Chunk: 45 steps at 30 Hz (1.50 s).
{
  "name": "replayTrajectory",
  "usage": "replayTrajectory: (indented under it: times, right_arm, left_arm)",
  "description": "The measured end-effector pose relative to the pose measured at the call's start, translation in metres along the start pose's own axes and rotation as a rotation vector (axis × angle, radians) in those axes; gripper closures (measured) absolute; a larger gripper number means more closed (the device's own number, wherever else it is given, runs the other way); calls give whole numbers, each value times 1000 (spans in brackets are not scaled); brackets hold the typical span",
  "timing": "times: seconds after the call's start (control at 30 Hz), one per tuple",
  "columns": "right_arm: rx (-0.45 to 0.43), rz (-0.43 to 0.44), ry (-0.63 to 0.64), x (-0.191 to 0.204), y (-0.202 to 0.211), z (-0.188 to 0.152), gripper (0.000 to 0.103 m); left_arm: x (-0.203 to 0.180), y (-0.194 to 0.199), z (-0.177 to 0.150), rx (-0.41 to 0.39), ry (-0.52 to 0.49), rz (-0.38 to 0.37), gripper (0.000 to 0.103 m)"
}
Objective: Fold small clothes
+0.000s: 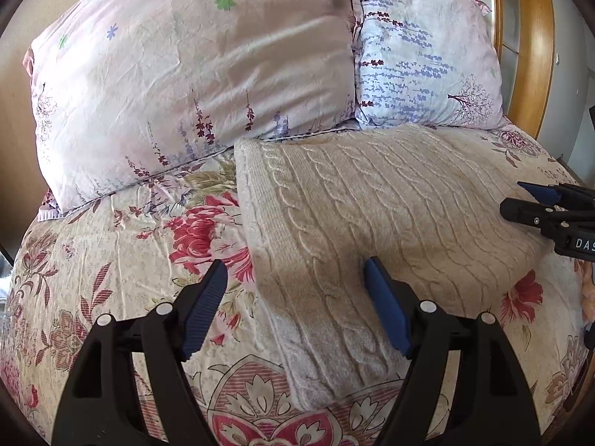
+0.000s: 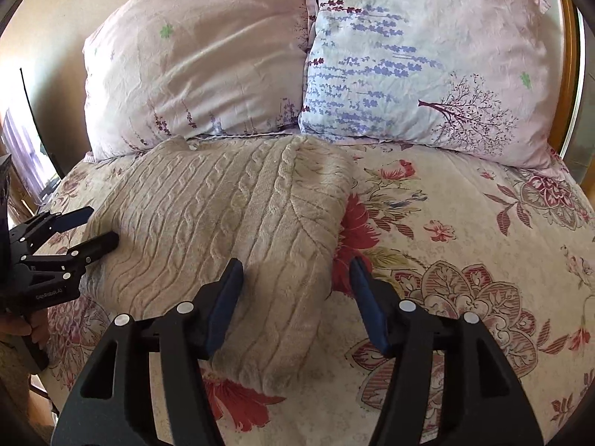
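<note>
Left gripper [image 1: 295,290] and right gripper [image 2: 297,290] found spread, nothing clamped, straddling opp. edges of cable-knit sweater [image 1: 372,215]. Sweater lay folded to compact rectangle on floral bedspread [image 1: 111,297] below pillows [image 1: 186,74]. Judged near-complete; poss. final tidy or next garment left.

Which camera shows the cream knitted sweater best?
The right wrist view: the folded cable-knit sweater lies nearly whole, with its folded edges visible. In the left wrist view the sweater fills the middle too, but the left tool's arms cover its near corner.
</note>
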State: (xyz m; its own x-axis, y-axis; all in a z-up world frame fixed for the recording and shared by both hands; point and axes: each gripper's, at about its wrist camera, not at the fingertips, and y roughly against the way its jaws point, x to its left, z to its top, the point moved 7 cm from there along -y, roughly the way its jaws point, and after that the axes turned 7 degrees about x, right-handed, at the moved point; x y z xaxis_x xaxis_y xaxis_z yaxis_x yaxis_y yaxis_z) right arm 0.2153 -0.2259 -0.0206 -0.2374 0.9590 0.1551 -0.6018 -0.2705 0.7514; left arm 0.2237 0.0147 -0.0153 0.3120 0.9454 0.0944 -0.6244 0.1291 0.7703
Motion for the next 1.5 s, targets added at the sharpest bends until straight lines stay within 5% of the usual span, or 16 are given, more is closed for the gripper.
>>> replayTrajectory:
  times: [0.37, 0.43, 0.5, 0.77, 0.9, 1.03, 1.5]
  right_arm:
    - [49, -169, 128, 9, -11, -14, 36]
    - [23, -162, 99, 7, -1, -13, 30]
    - [-29, -178, 64, 2, 14, -14, 12]
    - [-147, -273, 37, 4, 56, -35, 1]
    - [-47, -110, -25, 19, 40, -52, 1]
    - [24, -47, -87, 31, 21, -65, 1]
    - [119, -136, -69, 42, -3, -78, 1]
  left_arm:
    - [6, -5, -10, 74, 3, 33, 23]
    - [7, 3, -11, 58, 18, 10, 22]
    - [13, 14, -14, 36, 51, -15, 18]
    - [31, 39, -45, 44, 260, -118, 2]
    - [21, 35, -62, 93, 303, -120, 2]
    - [7, 27, -69, 131, 269, -98, 2]
    - [-7, 12, -71, 183, 173, 19, 2]
